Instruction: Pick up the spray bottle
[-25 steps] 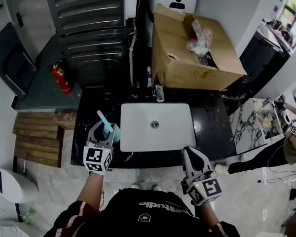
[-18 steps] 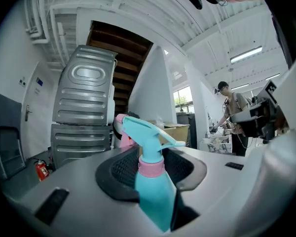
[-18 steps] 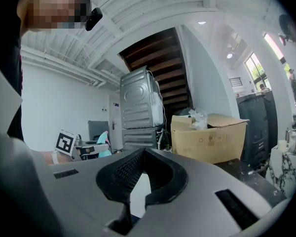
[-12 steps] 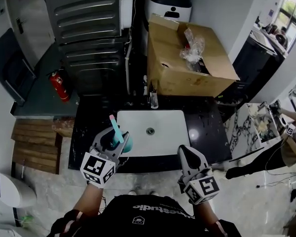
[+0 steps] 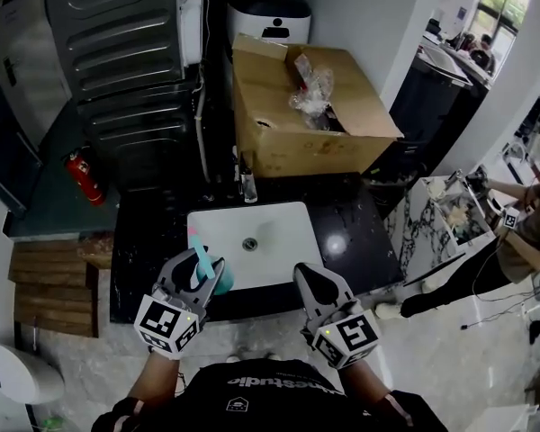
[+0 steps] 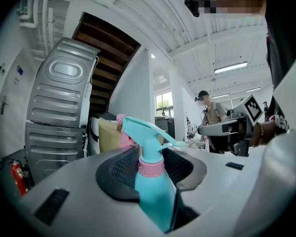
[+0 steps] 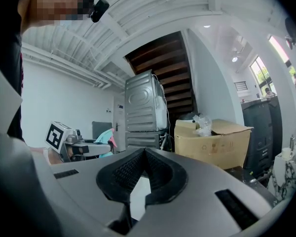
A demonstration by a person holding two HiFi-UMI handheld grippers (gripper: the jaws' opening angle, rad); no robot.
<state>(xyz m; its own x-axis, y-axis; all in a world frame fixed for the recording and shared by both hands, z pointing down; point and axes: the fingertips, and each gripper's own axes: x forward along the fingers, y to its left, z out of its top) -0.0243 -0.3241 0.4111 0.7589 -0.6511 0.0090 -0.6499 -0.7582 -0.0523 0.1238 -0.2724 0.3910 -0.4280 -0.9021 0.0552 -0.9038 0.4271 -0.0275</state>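
Observation:
The spray bottle [image 5: 202, 261] is teal with a pink collar and a pink nozzle tip. It stands upright between the jaws of my left gripper [image 5: 199, 275], lifted off the black counter [image 5: 353, 234] at the sink's front left corner. In the left gripper view the pads press on both sides of the bottle [image 6: 152, 194] just below its collar, so my left gripper [image 6: 151, 171] is shut on it. My right gripper [image 5: 304, 274] hovers at the sink's front right, level. Its pads meet at the tip in the right gripper view [image 7: 144, 155], with nothing between them.
A white sink [image 5: 272, 239] with a faucet [image 5: 248, 187] is set in the counter. Behind it stands an open cardboard box [image 5: 288, 138]. A grey stacked appliance [image 5: 126, 43] and a red fire extinguisher [image 5: 85, 176] are at the back left. A person [image 5: 526, 232] stands far right.
My left gripper has lifted the spray bottle and carried it right, from beside the sink to over its front left corner. The right gripper has hardly moved.

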